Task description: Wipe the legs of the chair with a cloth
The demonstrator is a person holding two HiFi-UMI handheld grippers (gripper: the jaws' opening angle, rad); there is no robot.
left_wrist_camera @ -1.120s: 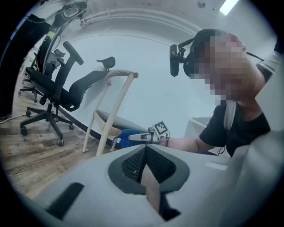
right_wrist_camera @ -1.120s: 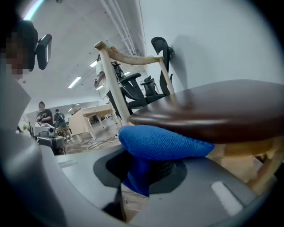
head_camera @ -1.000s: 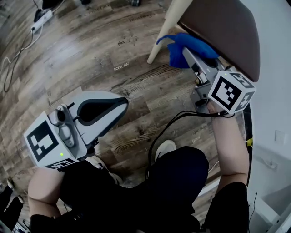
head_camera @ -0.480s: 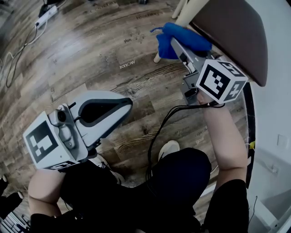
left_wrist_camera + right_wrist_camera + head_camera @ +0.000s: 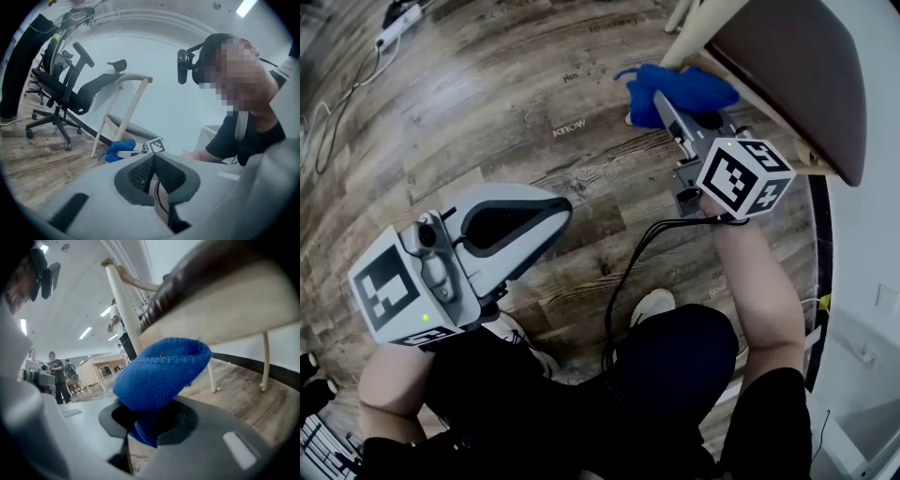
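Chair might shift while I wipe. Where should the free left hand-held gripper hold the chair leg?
Take the cream chair leg on its bare stretch clear of the cloth, coming from the open floor side, jaws across it. It is a slim slanted rod; the seat is too broad. The left hand-held gripper is shut: open it first.

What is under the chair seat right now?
The blue cloth, clamped in the right gripper, sits just below the seat's pale frame; two thin legs and wood floor show beyond. Cloth-frame contact is hidden.
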